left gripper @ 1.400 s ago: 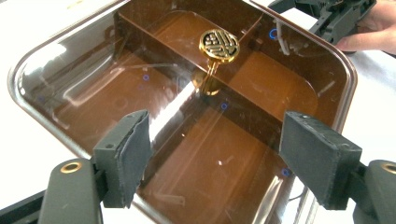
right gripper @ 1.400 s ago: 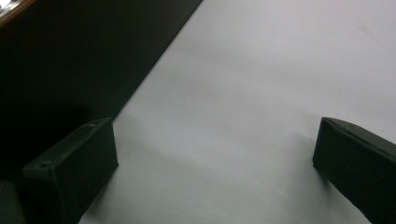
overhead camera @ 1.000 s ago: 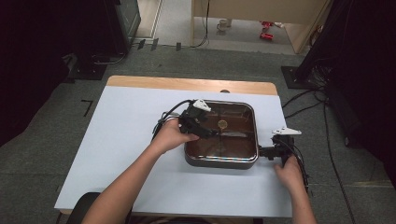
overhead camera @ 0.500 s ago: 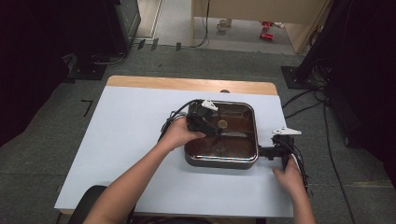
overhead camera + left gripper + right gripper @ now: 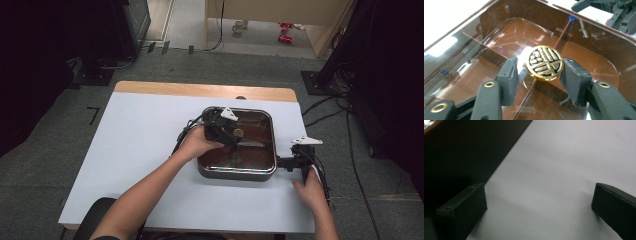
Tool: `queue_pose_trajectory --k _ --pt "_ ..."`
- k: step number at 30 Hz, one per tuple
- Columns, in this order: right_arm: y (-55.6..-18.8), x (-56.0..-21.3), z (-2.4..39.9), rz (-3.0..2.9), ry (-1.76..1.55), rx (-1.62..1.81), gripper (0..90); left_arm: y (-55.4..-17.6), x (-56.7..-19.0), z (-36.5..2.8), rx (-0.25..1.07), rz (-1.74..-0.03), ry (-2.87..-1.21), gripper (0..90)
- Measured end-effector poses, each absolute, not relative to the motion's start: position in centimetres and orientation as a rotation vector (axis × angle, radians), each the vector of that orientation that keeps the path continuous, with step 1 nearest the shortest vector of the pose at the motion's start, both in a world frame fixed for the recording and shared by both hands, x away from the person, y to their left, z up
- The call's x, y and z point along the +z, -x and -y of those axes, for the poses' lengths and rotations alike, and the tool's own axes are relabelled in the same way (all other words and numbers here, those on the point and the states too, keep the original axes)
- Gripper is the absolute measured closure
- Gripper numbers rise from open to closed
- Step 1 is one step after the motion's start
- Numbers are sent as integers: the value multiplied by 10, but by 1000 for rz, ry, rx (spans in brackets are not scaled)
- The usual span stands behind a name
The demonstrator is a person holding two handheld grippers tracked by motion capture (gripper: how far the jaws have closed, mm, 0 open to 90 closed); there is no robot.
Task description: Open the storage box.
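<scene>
Two claws in play. Left claw (image 5: 537, 72) is over the glass lid (image 5: 252, 125) of the square pan (image 5: 237, 172), jaws closing in on the gold knob (image 5: 544, 62) at lid centre; the right pad looks to be on the knob, the left pad just short. Right claw (image 5: 537, 210) sits low over the white worktop (image 5: 140, 145) just beside the pan's right wall, jaws spread wide, nothing between them.
</scene>
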State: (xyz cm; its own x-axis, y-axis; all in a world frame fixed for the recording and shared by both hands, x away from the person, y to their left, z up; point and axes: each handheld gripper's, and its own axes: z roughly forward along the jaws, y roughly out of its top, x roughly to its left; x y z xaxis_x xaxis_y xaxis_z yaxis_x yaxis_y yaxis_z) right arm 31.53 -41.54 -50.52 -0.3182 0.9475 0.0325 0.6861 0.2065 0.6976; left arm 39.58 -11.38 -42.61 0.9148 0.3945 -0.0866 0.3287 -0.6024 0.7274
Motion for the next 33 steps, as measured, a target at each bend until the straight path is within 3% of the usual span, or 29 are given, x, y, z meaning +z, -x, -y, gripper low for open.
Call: queue_pose_trajectory --k 6,33 --pt "-315 -505 415 -2083 -1519 876 0 -395 -426 118 106 -500 -2259 586" --pt "-315 -505 415 -2084 -1518 876 0 -384 -380 98 81 -475 -2202 591"
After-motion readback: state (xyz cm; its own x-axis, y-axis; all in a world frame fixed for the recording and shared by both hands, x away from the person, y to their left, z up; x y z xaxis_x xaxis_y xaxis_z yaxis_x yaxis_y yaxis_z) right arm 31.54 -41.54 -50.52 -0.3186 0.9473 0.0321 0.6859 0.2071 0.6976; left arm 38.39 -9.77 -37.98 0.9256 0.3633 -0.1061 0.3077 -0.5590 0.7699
